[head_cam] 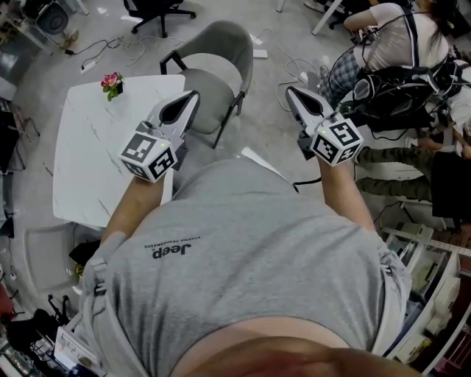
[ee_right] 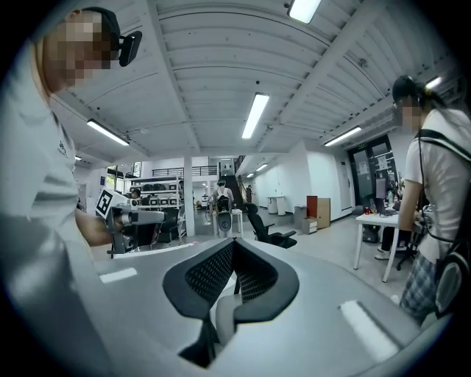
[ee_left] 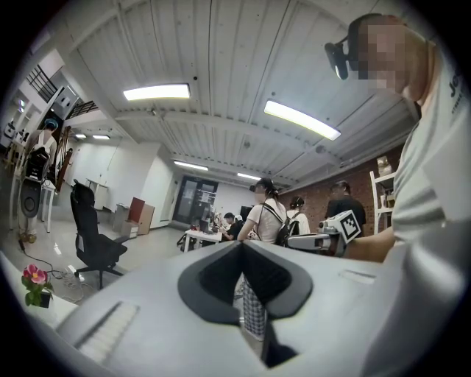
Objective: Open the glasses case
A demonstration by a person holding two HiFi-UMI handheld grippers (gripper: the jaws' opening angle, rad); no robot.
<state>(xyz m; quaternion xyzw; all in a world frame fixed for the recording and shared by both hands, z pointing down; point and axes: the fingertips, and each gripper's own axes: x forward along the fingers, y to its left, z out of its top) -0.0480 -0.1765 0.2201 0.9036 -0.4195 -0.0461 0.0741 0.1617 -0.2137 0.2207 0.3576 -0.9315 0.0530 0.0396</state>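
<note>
No glasses case shows in any view. I hold both grippers level in front of my chest, well above the floor. My left gripper (head_cam: pixel 193 94) hangs over the right edge of a white table (head_cam: pixel 88 154), its jaws together with nothing between them; in the left gripper view its tips (ee_left: pixel 241 243) meet in front of the room. My right gripper (head_cam: pixel 291 90) is over bare floor, jaws together and empty, tips (ee_right: pixel 234 240) touching. Each gripper shows in the other's view, the right gripper (ee_left: pixel 324 237) and the left gripper (ee_right: pixel 136 216).
A small pot of pink flowers (head_cam: pixel 111 83) stands on the table's far corner. A grey chair (head_cam: pixel 213 66) stands between the grippers below. A seated person (head_cam: pixel 397 37) with bags is at the right, a black office chair (head_cam: pixel 154 11) farther off. Cables lie on the floor.
</note>
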